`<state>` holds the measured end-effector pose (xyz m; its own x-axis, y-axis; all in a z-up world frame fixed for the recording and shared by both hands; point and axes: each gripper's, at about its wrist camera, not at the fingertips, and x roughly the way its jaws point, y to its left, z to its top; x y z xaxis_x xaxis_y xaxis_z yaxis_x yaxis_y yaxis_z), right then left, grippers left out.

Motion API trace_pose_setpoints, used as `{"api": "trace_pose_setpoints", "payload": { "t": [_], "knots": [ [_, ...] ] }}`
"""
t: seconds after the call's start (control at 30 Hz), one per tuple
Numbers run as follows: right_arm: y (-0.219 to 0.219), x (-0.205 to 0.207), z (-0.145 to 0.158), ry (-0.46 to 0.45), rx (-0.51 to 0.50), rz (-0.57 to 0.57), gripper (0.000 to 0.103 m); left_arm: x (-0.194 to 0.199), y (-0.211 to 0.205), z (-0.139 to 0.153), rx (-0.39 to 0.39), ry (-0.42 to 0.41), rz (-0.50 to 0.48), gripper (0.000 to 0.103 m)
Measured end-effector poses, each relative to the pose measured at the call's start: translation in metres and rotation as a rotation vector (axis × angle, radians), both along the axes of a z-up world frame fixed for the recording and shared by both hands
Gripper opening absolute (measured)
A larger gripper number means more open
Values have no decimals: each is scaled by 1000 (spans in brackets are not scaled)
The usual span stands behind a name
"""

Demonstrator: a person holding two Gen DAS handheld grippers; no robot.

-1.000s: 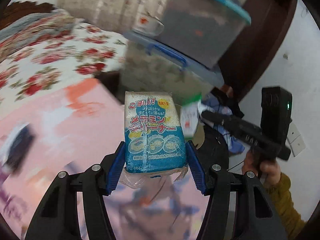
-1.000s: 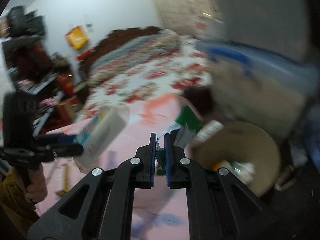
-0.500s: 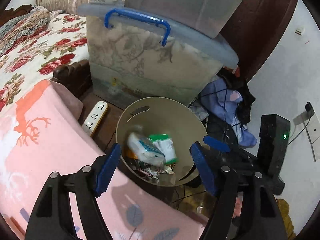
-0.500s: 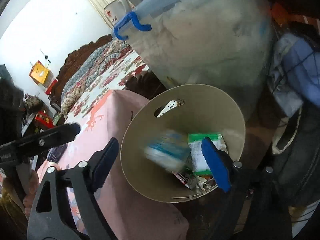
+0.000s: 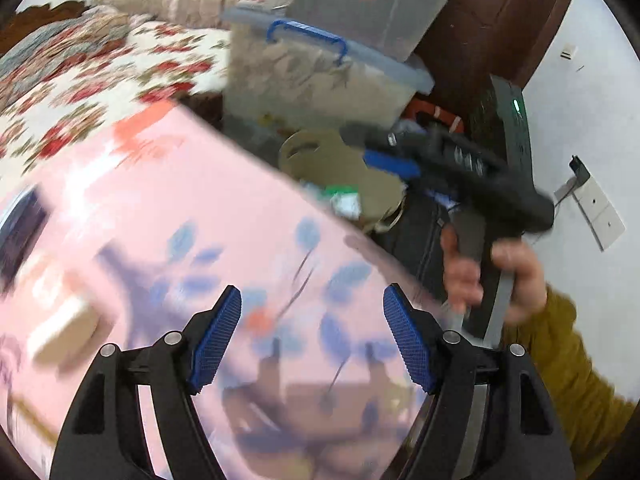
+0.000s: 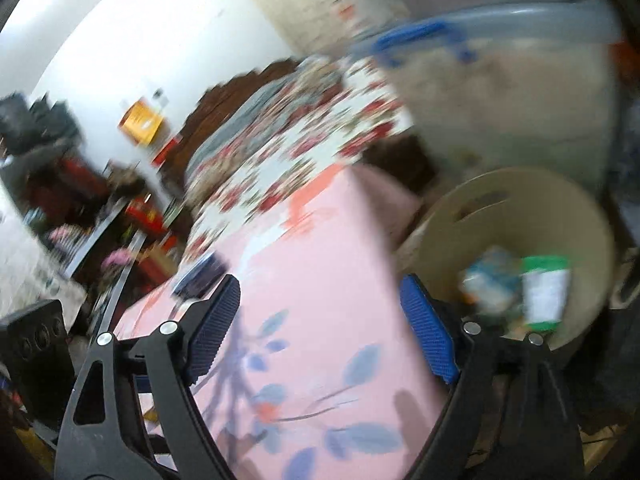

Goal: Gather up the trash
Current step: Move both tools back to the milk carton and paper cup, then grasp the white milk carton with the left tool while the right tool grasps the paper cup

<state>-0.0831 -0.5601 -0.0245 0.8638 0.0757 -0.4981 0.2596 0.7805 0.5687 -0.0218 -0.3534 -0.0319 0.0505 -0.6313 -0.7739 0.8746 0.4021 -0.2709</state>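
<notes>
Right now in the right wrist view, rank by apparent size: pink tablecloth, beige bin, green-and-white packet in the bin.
1. Pink leaf-print tablecloth, though it sits nearest the camera.
2. Beige round plastic bin.
3. Green-and-white packet inside the bin, blurred.

Home bedroom: floral-quilted bed [image 5: 92, 80].

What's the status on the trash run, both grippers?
Left hand-held gripper open, empty, over pink cloth. Right hand-held gripper open, empty. Blue pack and green-white pack in beige bin. Nothing blocking; views blurred.
</notes>
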Motion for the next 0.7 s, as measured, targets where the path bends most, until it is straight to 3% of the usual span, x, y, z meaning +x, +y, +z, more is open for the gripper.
{"api": "trace_pose_setpoints", "payload": {
  "t": [0.13,0.23,0.33,0.43,0.5,0.6,0.7],
  "knots": [
    [62,43,-2,49,-51,148,78,17,80,-2,20,-39,114,70],
    [104,74,-4,83,-92,231,79,55,129,3,46,-55,246,70],
    [137,101,-8,108,-119,283,85,106,156,13,113,-129,373,71],
    [177,129,-15,133,-163,330,89,164,156,22,190,-187,455,77],
    [198,143,-20,141,-199,362,90,198,145,23,225,-183,447,77],
    [213,159,-29,162,-230,389,90,243,120,11,300,-186,448,78],
    [208,171,-38,179,-174,390,90,277,90,-13,384,-179,425,79]
  ]
}}
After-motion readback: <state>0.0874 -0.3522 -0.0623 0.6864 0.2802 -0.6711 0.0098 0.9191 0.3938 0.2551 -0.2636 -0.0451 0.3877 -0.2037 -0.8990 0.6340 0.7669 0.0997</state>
